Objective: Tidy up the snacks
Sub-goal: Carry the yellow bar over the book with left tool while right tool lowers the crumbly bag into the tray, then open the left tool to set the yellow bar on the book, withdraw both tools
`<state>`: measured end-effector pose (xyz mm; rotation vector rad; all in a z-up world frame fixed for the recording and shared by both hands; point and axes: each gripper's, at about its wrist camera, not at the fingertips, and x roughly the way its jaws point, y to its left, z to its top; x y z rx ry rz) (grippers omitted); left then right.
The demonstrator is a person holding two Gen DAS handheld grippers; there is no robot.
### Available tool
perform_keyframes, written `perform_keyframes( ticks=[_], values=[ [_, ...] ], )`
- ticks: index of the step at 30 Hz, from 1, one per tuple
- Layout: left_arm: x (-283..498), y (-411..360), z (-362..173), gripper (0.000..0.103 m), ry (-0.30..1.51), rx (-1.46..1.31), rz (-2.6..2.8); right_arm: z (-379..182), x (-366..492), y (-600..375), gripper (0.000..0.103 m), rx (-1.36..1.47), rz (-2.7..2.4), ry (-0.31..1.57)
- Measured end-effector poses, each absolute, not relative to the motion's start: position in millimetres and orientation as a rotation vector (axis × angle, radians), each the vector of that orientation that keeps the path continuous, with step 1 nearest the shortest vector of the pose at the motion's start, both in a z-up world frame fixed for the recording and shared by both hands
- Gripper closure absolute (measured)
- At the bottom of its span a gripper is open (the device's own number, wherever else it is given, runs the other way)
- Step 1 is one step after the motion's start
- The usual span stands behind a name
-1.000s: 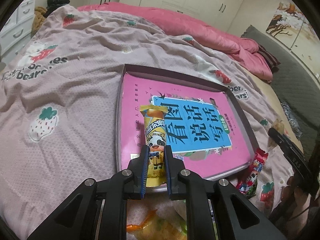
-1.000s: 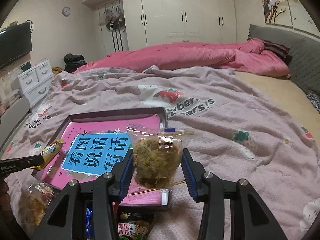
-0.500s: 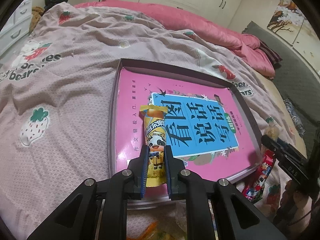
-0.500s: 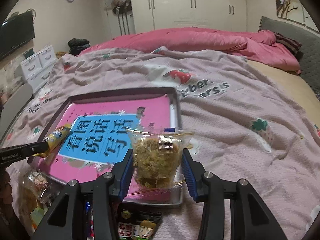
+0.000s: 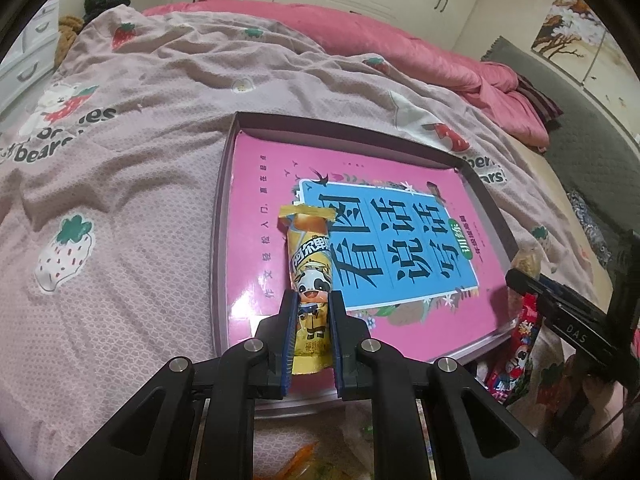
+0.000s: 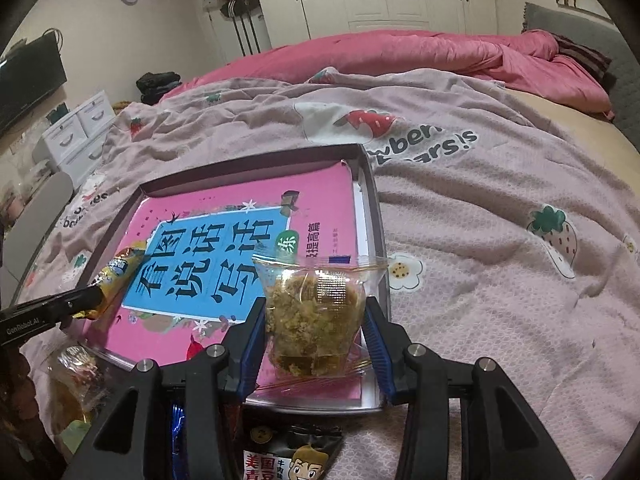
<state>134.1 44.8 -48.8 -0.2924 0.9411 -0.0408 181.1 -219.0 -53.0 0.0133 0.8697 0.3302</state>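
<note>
The left claw (image 5: 312,320) is clamped narrow on a yellow snack stick (image 5: 310,276) printed with a cartoon panda; the stick juts up toward 12 o'clock from between the pads, over the near left part of the tray (image 5: 224,208). The right claw (image 6: 316,328) grips a clear packet of crumbly snack (image 6: 312,312) at a middling width, both blue pads against the packet's sides, over the tray's near right corner (image 6: 376,240).

The tray is shallow with a dark raised rim, lying on a pink strawberry-print bedspread (image 5: 120,160). A pink book with a blue title panel (image 5: 384,240) fills nearly all of its floor; only thin strips of bare tray show along the far edge and the right edge in the right wrist view. The book's surface is flat and bare.

Outside the rim, loose snacks crowd the near side: a red packet (image 5: 520,344) at 4 o'clock of the left wrist view just off the tray's corner, a black packet with a cartoon face (image 6: 296,456) at 6 o'clock of the right wrist view, a clear bag (image 6: 76,376) at 8 o'clock. Beyond the tray toward 12 o'clock the bedspread runs open up to a bunched pink quilt (image 6: 400,56)
</note>
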Motion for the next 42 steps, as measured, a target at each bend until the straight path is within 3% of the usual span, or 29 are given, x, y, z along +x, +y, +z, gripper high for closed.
perform_keyframes(
  ticks=[25,31,33,42],
  values=[
    [134,46,-54,0.086,0.964,-0.329,-0.064,-49,181,-223,0.051,0.033,0.334,0.851],
    [135,50,-54,0.078,0.958,-0.348,-0.063,-45,179,-223,0.048,0.034,0.336,0.834],
    [135,52,-53,0.064,0.953,-0.355,-0.063,-43,178,-224,0.048,0.032,0.337,0.823],
    [131,58,-40,0.057,0.917,-0.366,-0.061,-30,171,-225,0.045,0.031,0.348,0.776]
  ],
)
